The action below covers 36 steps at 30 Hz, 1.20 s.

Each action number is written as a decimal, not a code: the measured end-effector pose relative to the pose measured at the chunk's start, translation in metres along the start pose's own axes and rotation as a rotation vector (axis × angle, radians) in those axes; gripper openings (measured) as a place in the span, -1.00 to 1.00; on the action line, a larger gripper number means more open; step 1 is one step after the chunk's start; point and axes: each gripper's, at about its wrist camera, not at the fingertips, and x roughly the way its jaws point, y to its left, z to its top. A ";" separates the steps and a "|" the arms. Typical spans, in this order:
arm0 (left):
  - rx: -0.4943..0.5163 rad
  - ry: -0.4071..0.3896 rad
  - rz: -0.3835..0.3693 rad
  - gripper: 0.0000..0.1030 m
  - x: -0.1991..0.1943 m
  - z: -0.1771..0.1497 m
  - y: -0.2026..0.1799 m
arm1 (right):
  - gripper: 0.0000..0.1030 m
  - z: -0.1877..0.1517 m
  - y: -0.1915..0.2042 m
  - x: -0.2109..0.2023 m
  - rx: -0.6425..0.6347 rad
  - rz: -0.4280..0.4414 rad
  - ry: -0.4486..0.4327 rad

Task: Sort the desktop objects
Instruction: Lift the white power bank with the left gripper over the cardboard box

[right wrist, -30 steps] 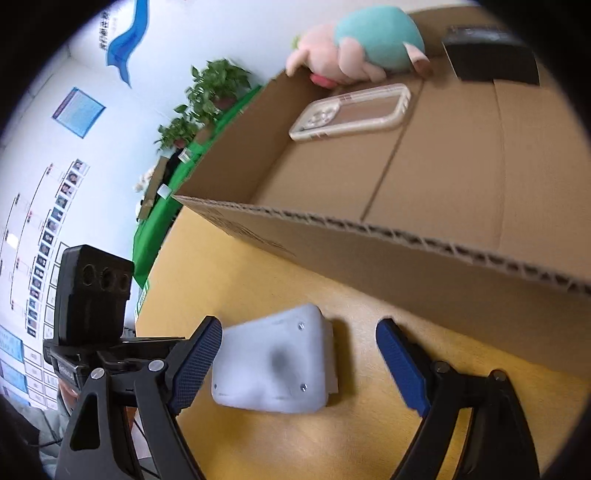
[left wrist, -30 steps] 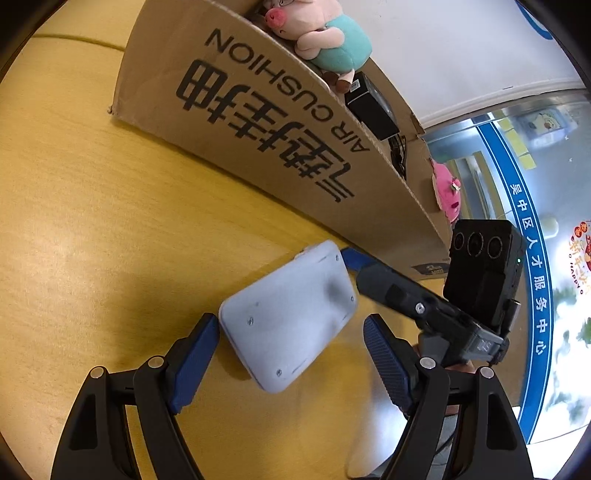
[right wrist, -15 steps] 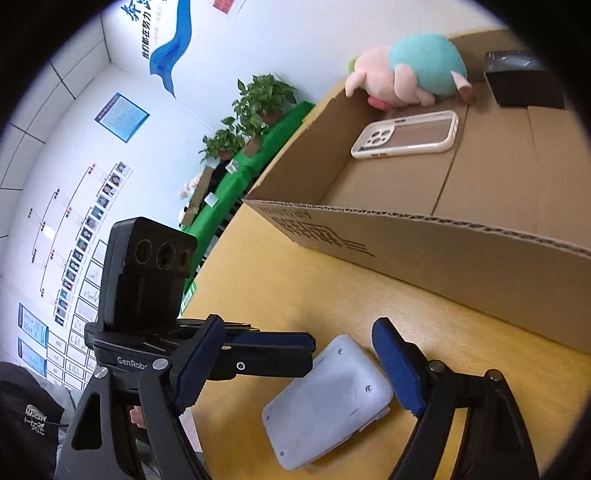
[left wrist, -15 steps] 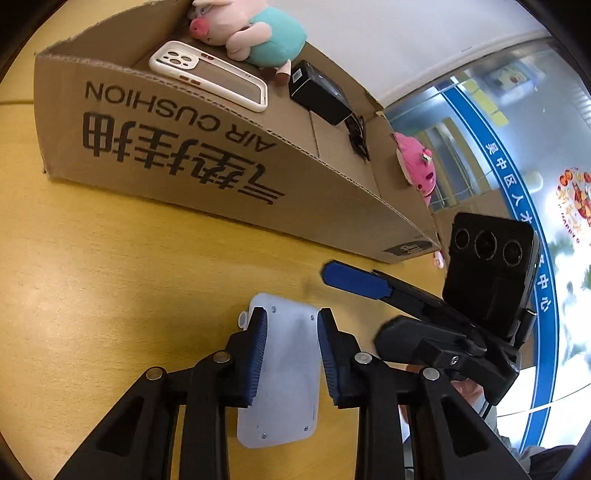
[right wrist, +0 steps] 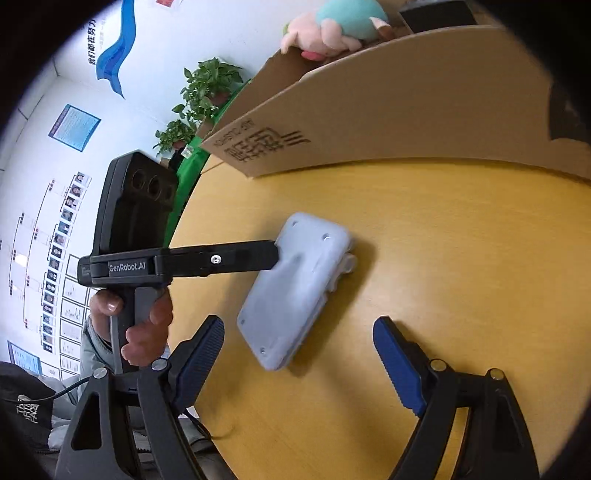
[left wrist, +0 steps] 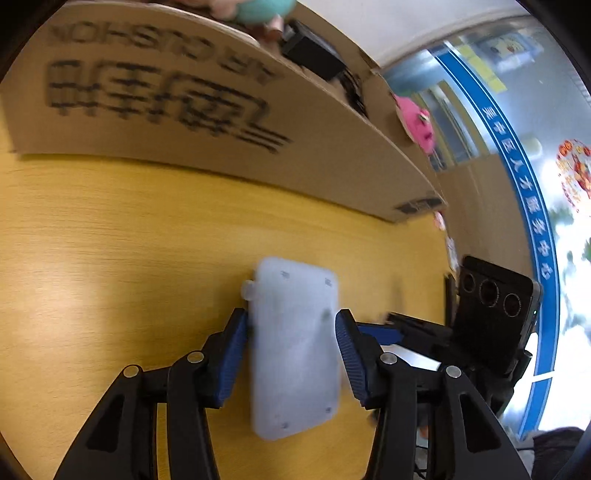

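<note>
A flat pale grey plastic case (left wrist: 295, 347) lies on the yellow wooden table (left wrist: 110, 258). My left gripper (left wrist: 291, 354) is shut on it, one blue pad on each long edge. The right wrist view shows the case (right wrist: 295, 291) with the left gripper's finger (right wrist: 221, 260) at its near corner. My right gripper (right wrist: 299, 365) is open and empty, a little short of the case. The cardboard box (left wrist: 221, 110) stands behind, holding a pink and teal plush pig (right wrist: 332, 29) and a black block (left wrist: 314, 55).
A pink plush toy (left wrist: 417, 125) sits at the box's right end. The table's curved edge (right wrist: 188, 221) runs at the left in the right wrist view, with potted plants (right wrist: 207, 92) and a wall beyond. The person's hand (right wrist: 144, 325) holds the left gripper's handle.
My left gripper has closed on the grey case and turned, so its pads now grip the case's long edges. The right gripper has drawn back and stays open.
</note>
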 end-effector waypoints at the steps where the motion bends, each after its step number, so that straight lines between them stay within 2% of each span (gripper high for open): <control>1: 0.012 0.005 0.007 -0.10 0.002 -0.001 -0.003 | 0.63 0.001 0.004 0.006 -0.006 0.004 -0.002; 2: 0.021 0.016 0.019 -0.22 0.005 -0.003 -0.004 | 0.63 0.002 0.007 0.010 -0.013 0.007 -0.004; 4: 0.020 0.008 0.020 -0.25 0.006 -0.006 -0.005 | 0.66 0.005 0.017 0.020 -0.048 -0.011 -0.027; 7: 0.003 -0.017 0.020 -0.26 0.002 -0.012 -0.003 | 0.61 0.004 0.035 0.028 -0.131 -0.116 -0.050; 10: 0.039 -0.051 0.067 -0.28 -0.005 -0.018 -0.013 | 0.28 0.004 0.041 0.031 -0.162 -0.214 -0.076; 11: 0.045 -0.057 0.075 -0.28 -0.007 -0.019 -0.016 | 0.00 0.004 0.039 0.030 -0.154 -0.231 -0.083; 12: 0.050 -0.062 0.083 -0.29 -0.008 -0.020 -0.018 | -0.08 0.005 0.036 0.029 -0.135 -0.218 -0.091; 17: 0.067 -0.095 0.105 -0.29 -0.010 -0.020 -0.029 | -0.08 0.001 0.035 0.025 -0.121 -0.212 -0.118; 25: 0.174 -0.208 0.104 -0.29 -0.042 -0.006 -0.073 | -0.10 0.020 0.057 -0.016 -0.166 -0.224 -0.276; 29: 0.234 -0.268 0.088 -0.29 -0.059 0.016 -0.102 | -0.09 0.044 0.068 -0.043 -0.195 -0.232 -0.342; 36: 0.352 -0.346 0.038 -0.29 -0.081 0.068 -0.153 | -0.10 0.086 0.093 -0.092 -0.295 -0.304 -0.461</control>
